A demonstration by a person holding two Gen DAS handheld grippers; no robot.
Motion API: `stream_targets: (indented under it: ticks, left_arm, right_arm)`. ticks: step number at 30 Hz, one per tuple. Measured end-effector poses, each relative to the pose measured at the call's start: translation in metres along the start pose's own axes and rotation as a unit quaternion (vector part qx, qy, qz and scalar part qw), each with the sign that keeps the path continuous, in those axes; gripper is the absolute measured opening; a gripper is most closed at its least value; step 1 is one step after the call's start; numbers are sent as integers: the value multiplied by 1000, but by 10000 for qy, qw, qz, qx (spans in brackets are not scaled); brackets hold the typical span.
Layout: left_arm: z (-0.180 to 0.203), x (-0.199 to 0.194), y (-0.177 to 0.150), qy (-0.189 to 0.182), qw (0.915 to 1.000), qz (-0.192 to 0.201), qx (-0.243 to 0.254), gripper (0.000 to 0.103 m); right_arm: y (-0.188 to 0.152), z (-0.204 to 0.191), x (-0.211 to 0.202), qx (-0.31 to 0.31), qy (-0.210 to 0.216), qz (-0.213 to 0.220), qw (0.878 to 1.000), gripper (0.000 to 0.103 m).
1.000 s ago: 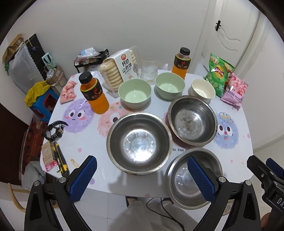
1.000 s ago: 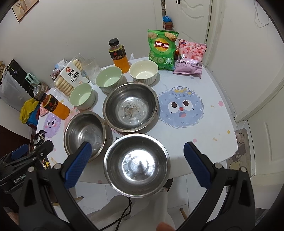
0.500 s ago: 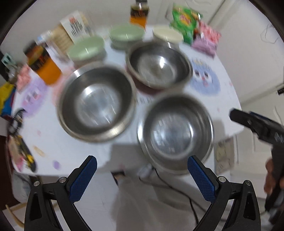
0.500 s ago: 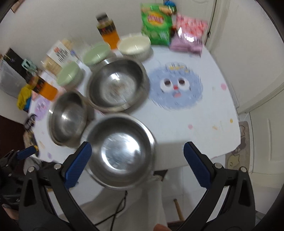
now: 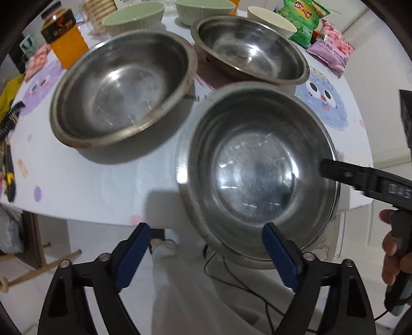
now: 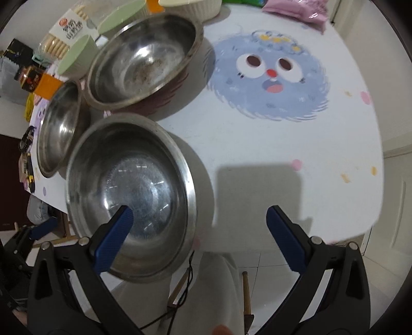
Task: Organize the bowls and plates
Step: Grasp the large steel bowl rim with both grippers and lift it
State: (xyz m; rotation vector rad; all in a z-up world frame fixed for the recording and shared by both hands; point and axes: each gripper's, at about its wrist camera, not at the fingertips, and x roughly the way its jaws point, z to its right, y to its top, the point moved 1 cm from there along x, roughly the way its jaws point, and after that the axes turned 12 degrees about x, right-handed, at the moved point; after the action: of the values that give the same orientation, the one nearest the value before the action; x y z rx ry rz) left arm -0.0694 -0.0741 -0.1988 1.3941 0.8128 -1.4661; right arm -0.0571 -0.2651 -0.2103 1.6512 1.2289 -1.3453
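Three steel bowls sit on the round white table (image 5: 77, 180). The nearest steel bowl (image 5: 255, 167) overhangs the front edge; it also shows in the right wrist view (image 6: 128, 185). A second steel bowl (image 5: 123, 87) is to its left and a third steel bowl (image 5: 249, 49) behind. My left gripper (image 5: 206, 255) is open, its right finger beside the nearest bowl's front rim. My right gripper (image 6: 198, 237) is open, its left finger over the nearest bowl and its right finger over the table. Two green ceramic bowls (image 5: 134, 15) and a cream bowl (image 5: 270, 20) stand at the back.
An orange drink bottle (image 5: 64, 36) stands at the back left. Snack bags (image 5: 306, 18) lie at the back right. A biscuit pack (image 6: 64, 31) is behind the green bowls. Tools lie at the table's left edge (image 5: 7, 167). A cable hangs below the table front.
Both grippers have dropped lower and moved closer to the nearest steel bowl. The right gripper's left finger now reaches over that bowl. The bowls have stayed in place.
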Motion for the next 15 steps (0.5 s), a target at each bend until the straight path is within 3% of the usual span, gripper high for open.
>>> stream_targets:
  ticks: [1, 3, 6, 7, 9, 11, 12, 15]
  left_arm:
    - [1, 2, -1, 28, 10000, 53, -31, 85]
    - [3, 5, -2, 102, 9997, 158, -132, 80]
    - [2, 15, -1, 193, 9992, 101, -332, 58]
    - [1, 19, -1, 295, 9988, 54, -390, 53]
    - [0, 25, -2, 336, 9984, -54, -455, 43]
    - [3, 27, -1, 206, 9990, -33, -398, 34]
    - [6, 26, 1, 271, 9992, -19, -309, 27]
    - [11, 22, 1, 439, 9988, 24, -197, 26]
  right_arm:
    - [1, 0, 4, -13, 52, -71, 10000, 86]
    - [2, 3, 13, 2, 143, -218, 9997, 78]
    - [2, 6, 22, -9, 314, -404, 9987, 65]
    - [1, 6, 25, -26, 422, -493, 9979, 57]
    - [1, 4, 25, -120, 496, -458, 9976, 51]
    - [1, 1, 27, -240, 531, -557, 9967, 33]
    - [0, 1, 28, -247, 525, -593, 9966, 18]
    - [-1, 1, 23, -271, 520, -501, 9970, 14]
